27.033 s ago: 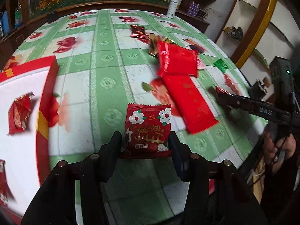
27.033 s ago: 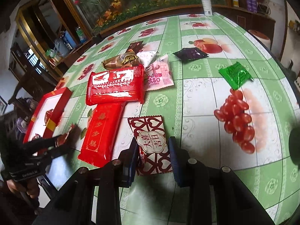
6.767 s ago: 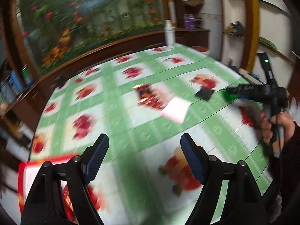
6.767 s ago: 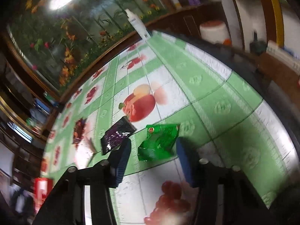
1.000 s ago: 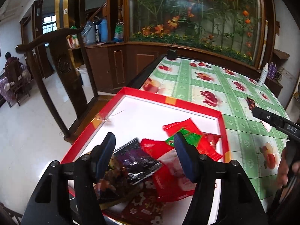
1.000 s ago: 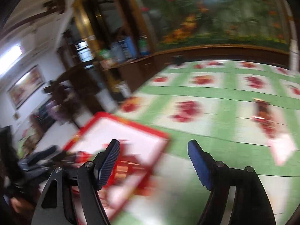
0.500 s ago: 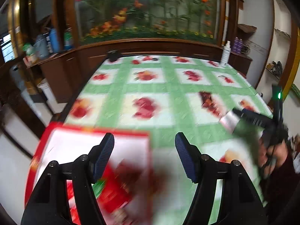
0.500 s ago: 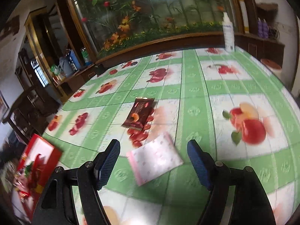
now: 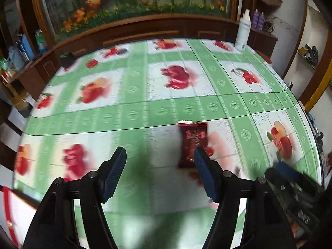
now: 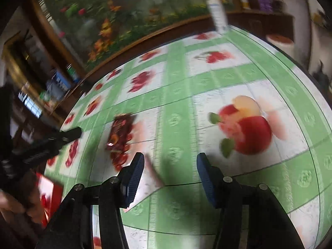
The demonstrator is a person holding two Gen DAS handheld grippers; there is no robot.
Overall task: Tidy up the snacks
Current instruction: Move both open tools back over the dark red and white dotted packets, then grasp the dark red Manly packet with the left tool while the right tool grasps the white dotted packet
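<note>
A dark red-brown snack packet (image 9: 193,143) lies flat on the green-and-white fruit tablecloth (image 9: 145,95). My left gripper (image 9: 159,166) is open and empty just short of it, its right finger (image 9: 204,172) overlapping the packet's near edge. The packet also shows in the right wrist view (image 10: 120,132). My right gripper (image 10: 169,175) is open and empty, over a pale pink packet (image 10: 148,180) that lies by its left finger. The red tray (image 10: 50,195) shows at the left edge; its corner also shows in the left wrist view (image 9: 8,211).
A white bottle (image 9: 242,31) stands at the table's far right edge. A small dark object (image 9: 67,60) sits at the far left edge. A wooden cabinet with a flower mural (image 9: 132,6) runs behind the table. The right gripper (image 9: 290,184) reaches in at lower right.
Both grippers have swung away from the tray and moved down toward the table. The left one has closed in on the dark red packet, the right one on the pink packet.
</note>
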